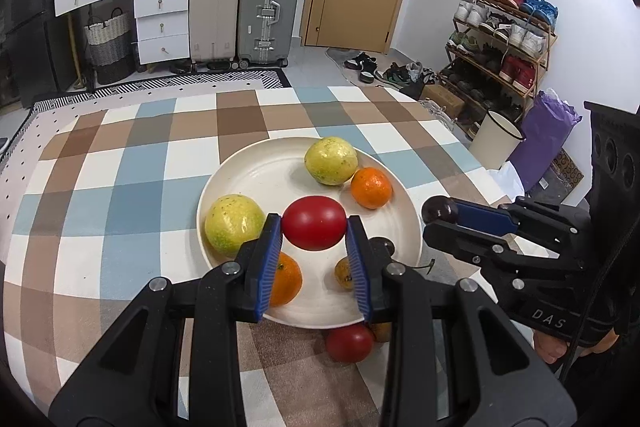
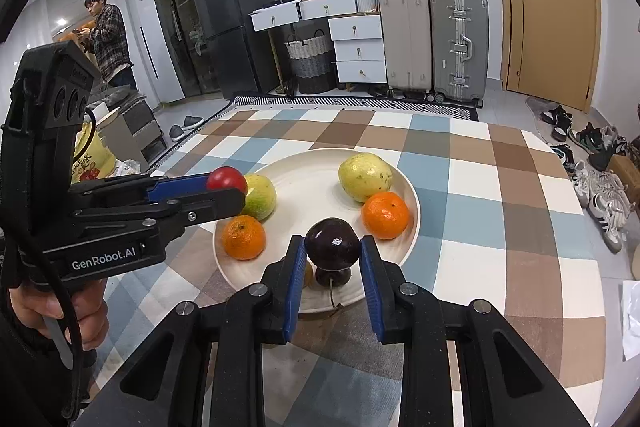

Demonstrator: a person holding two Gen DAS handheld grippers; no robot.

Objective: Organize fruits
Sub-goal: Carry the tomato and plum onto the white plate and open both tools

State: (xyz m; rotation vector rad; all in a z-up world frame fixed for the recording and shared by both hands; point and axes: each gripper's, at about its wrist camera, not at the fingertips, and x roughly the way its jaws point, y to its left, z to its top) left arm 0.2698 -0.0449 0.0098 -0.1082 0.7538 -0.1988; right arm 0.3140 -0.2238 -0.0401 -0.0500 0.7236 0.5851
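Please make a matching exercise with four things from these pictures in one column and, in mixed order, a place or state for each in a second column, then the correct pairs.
Column one:
1. smooth red tomato-like fruit
2. glossy dark purple round fruit
3. bright orange mandarin beside a yellow-green fruit
4. second small red round fruit

Column two:
A. lies on the checked cloth, outside the plate
B. gripped in the right claw
C. rests on the round cream plate, untouched
D. gripped in the left claw

Pairs: 1-D, 2-B, 3-C, 4-A
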